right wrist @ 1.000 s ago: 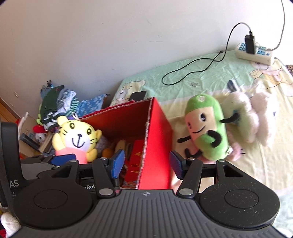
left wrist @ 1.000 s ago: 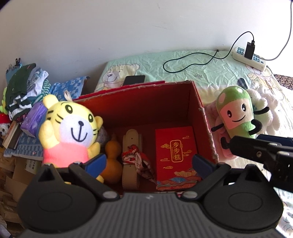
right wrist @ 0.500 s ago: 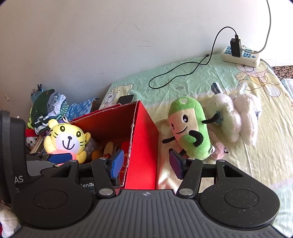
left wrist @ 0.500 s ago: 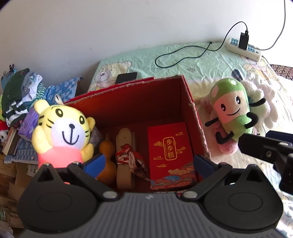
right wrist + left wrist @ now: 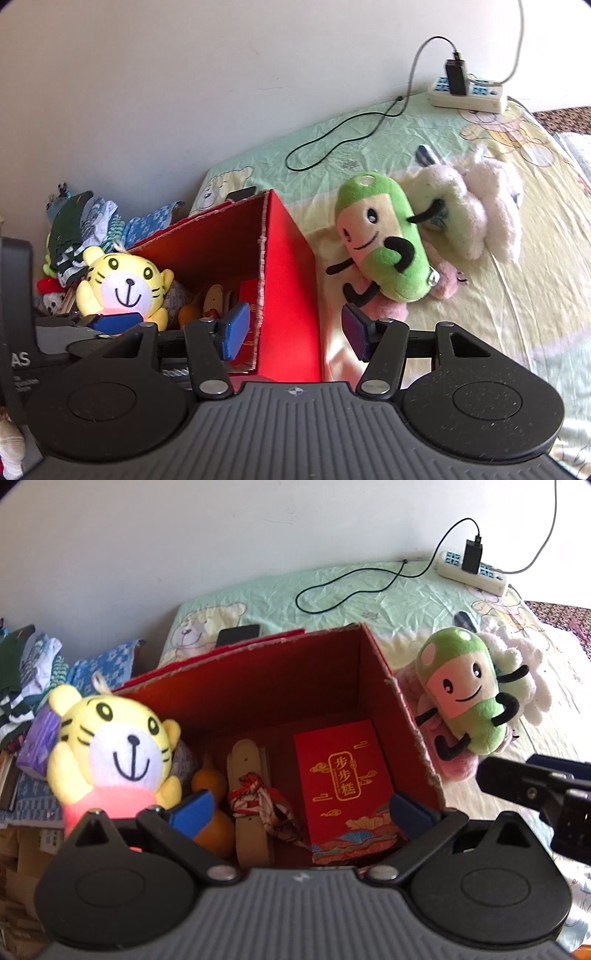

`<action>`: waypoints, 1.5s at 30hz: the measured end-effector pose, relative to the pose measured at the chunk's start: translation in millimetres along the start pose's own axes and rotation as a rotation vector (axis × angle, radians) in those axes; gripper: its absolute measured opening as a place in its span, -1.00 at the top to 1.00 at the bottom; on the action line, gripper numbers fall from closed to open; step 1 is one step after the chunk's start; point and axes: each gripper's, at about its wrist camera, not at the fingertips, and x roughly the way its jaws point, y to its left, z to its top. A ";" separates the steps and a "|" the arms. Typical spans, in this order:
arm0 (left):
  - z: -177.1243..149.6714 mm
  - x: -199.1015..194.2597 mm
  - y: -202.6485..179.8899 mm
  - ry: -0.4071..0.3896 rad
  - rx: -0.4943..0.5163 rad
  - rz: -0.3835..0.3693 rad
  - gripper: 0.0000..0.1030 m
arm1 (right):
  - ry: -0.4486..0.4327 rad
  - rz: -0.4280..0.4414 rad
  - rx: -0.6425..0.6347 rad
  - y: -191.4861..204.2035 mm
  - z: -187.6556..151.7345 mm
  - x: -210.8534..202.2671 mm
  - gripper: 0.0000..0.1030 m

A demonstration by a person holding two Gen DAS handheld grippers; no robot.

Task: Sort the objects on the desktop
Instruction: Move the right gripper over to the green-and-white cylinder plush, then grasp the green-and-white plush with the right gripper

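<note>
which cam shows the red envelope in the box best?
Left wrist: the red envelope lies face-up on the red box floor, gold print readable. Right wrist shows only a sliver behind the box wall.

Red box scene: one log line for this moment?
left gripper: open over red box | right gripper: open, empty | green plush: on bed, outside box

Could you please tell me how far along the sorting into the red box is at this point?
Partly done. The red box already holds a red packet, a gourd, a wooden piece and the tiger toy at its left edge. Nothing is in hand: the left tongs and right tongs are both open. The green toy and white toy remain on the bed.
</note>
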 end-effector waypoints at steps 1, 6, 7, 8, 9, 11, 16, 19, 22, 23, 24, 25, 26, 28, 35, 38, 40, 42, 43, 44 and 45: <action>1.2 1.0 -2.2 -0.001 0.005 -0.007 -0.97 | -0.006 -0.011 0.012 -4.0 -2.6 -1.1 -0.14; 6.0 -0.7 -19.0 -0.004 0.013 -0.021 -0.92 | -0.002 -0.043 0.063 -34.1 -8.9 -5.1 -0.14; 6.4 -1.9 -23.8 -0.011 0.020 0.001 -0.91 | -0.001 -0.044 0.066 -41.4 -7.8 -5.5 -0.14; 7.2 -2.4 -28.3 -0.018 0.025 0.022 -0.91 | -0.001 -0.044 0.065 -48.3 -5.6 -5.8 -0.14; 8.4 -2.7 -31.9 -0.015 0.017 0.042 -0.89 | 0.000 -0.044 0.062 -55.4 -2.9 -5.7 -0.14; 11.8 -5.0 -36.3 0.000 -0.015 0.061 -0.78 | 0.014 -0.041 0.059 -70.7 4.1 -5.6 -0.13; 18.7 -18.7 -52.4 -0.049 -0.060 0.180 -0.88 | 0.028 0.014 0.026 -105.0 23.3 -9.2 -0.12; 20.1 -29.0 -65.2 -0.075 -0.074 0.237 -0.90 | 0.039 0.042 0.006 -124.5 35.7 -8.7 -0.11; 23.0 -39.6 -79.1 -0.104 -0.081 0.235 -0.90 | 0.064 0.079 -0.002 -138.2 48.4 -5.1 -0.09; 24.4 -43.1 -85.0 -0.121 -0.083 0.230 -0.90 | 0.071 0.095 -0.015 -140.9 53.4 -4.3 -0.08; 25.6 -46.4 -90.7 -0.141 -0.082 0.214 -0.90 | 0.073 0.109 -0.029 -142.7 58.4 -3.7 -0.09; 26.5 -48.3 -96.5 -0.158 -0.080 0.190 -0.92 | 0.075 0.122 -0.042 -144.3 63.8 -3.2 -0.09; 27.4 -48.4 -103.0 -0.168 -0.075 0.159 -0.92 | 0.079 0.143 -0.052 -146.5 70.4 -2.6 -0.09; 28.9 -44.0 -117.1 -0.171 -0.063 0.086 -0.92 | 0.087 0.191 -0.058 -148.5 83.3 0.0 -0.09; 34.0 -6.5 -154.5 -0.164 -0.058 -0.034 -0.91 | 0.106 0.307 -0.121 -138.7 119.2 15.7 -0.14; 36.9 10.8 -161.4 -0.168 -0.047 -0.010 -0.91 | 0.149 0.345 -0.148 -132.5 126.2 28.2 -0.19; 38.5 20.6 -163.3 -0.166 -0.037 -0.005 -0.92 | 0.170 0.356 -0.167 -127.6 127.8 36.2 -0.20; 38.7 28.6 -164.8 -0.155 -0.036 0.001 -0.92 | 0.184 0.364 -0.188 -123.8 129.3 42.3 -0.25; 38.4 30.8 -166.7 -0.152 -0.036 0.004 -0.92 | 0.193 0.371 -0.193 -122.1 130.0 45.6 -0.26; 38.7 34.9 -166.3 -0.147 -0.037 0.010 -0.92 | 0.203 0.380 -0.195 -120.4 131.0 49.5 -0.27; 39.4 38.5 -165.5 -0.145 -0.039 0.014 -0.92 | 0.214 0.389 -0.201 -118.7 131.4 53.3 -0.27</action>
